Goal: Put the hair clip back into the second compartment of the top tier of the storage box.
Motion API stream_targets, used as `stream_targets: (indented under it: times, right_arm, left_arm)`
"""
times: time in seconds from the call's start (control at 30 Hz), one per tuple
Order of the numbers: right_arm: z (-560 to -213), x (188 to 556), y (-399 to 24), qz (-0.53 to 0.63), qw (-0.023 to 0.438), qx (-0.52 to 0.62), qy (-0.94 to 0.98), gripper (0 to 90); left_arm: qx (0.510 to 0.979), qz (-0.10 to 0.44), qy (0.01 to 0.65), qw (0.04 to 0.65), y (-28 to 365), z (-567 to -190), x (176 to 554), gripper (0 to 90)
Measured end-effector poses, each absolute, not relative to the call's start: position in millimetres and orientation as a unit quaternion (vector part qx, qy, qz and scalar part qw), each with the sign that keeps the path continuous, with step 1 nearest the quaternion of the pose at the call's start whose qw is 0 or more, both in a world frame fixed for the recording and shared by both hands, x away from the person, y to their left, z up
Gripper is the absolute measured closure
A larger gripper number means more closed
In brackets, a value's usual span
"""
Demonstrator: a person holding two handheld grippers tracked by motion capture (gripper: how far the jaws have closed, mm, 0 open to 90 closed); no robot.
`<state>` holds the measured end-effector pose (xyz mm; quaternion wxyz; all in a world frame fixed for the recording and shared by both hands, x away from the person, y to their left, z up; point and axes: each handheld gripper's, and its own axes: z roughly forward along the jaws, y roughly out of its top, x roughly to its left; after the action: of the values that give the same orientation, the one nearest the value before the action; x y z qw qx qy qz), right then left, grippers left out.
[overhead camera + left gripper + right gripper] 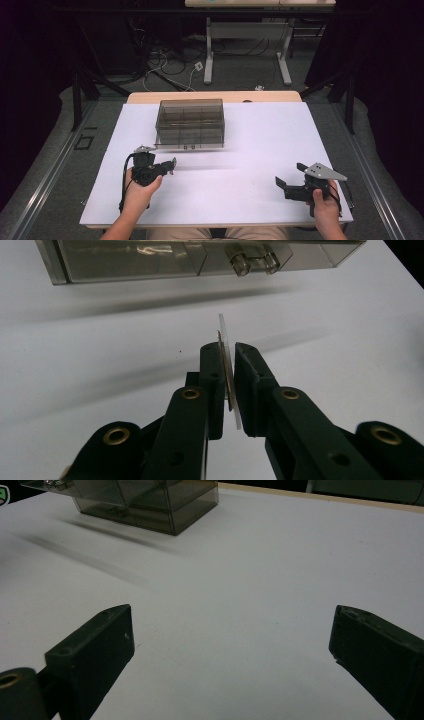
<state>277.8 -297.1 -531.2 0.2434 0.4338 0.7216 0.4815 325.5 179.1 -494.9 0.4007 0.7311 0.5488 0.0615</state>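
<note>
A smoky clear plastic box with inner compartments stands at the back left of the white table. Just in front of it, my left gripper is shut on a thin clear flat piece. In the left gripper view that thin piece stands edge-on between the black pads of the left gripper, pointing at the box's front wall and its latch tabs. My right gripper rests open at the front right, with nothing between its jaws. The right gripper faces bare table, the box far off.
The table's wooden back edge lies behind the box. Beyond it are another desk's white legs, loose cables on the floor and dark frame posts at both sides.
</note>
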Motion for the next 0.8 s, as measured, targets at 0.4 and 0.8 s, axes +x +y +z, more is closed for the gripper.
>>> stream_targets:
  times: [0.4,0.8]
  right_arm:
    - [-530.7,277.0,-297.1,0.479,0.242,0.436,0.723,4.0]
    - [-530.6,277.2,-297.3,0.481,0.246,0.433,0.722,4.0]
  left_arm:
    - [0.735,0.053,0.548,0.396,177.2,-482.5,333.4,82.7]
    - [0.738,0.057,0.541,0.399,167.9,-466.6,339.1,82.7]
